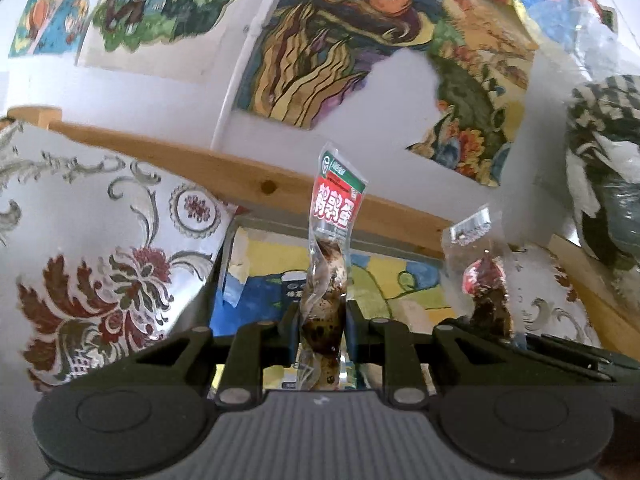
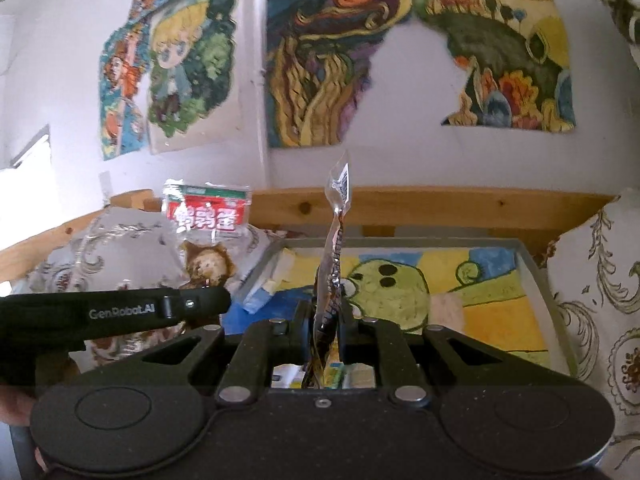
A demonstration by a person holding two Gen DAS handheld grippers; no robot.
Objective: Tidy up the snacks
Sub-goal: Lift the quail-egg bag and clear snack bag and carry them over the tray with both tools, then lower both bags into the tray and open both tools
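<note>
My left gripper [image 1: 322, 320] is shut on a clear packet of brown speckled eggs [image 1: 338, 196] with a red and green label, held upright. To its right, a second clear packet with a dark snack [image 1: 486, 280] stands up from the right gripper [image 1: 490, 330]. In the right wrist view, my right gripper [image 2: 326, 316] is shut on that clear packet [image 2: 340, 184], seen edge-on. The left gripper [image 2: 200, 300] reaches in from the left there, with the red-labelled egg packet [image 2: 208, 214] sticking up above it. Both packets hang over a grey-rimmed tray [image 2: 536, 272].
The tray [image 1: 280, 225] has a colourful painted picture on its bottom. Patterned cushions [image 1: 100, 248] [image 2: 600, 300] flank it on both sides. A wooden rail [image 2: 440, 204] runs behind, below a white wall with paintings. A checked cloth bundle [image 1: 604, 152] sits at the far right.
</note>
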